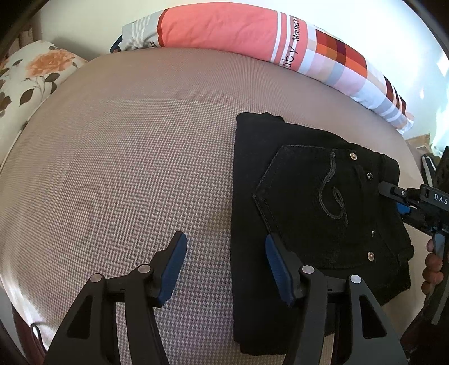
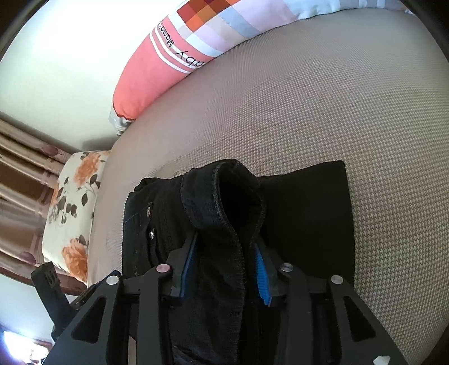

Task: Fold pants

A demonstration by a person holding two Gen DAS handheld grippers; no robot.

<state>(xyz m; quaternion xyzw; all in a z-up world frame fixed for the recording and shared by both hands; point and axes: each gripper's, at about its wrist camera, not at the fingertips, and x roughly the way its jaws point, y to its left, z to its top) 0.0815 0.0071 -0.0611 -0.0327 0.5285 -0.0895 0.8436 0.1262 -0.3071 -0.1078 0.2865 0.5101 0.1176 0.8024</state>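
Pants (image 2: 219, 252) hem between right gripper (image 2: 224, 269) pads

We see bright daylight in both views; wall (image 1: 84, 25) w/ blown-out glare, esp. upper right of left wrist view. Strong fisheye bend + dark vignette at corners. Black pants (image 1: 308, 196) lose detail in shadow. Focus mostly sharp; edges slightly soft.
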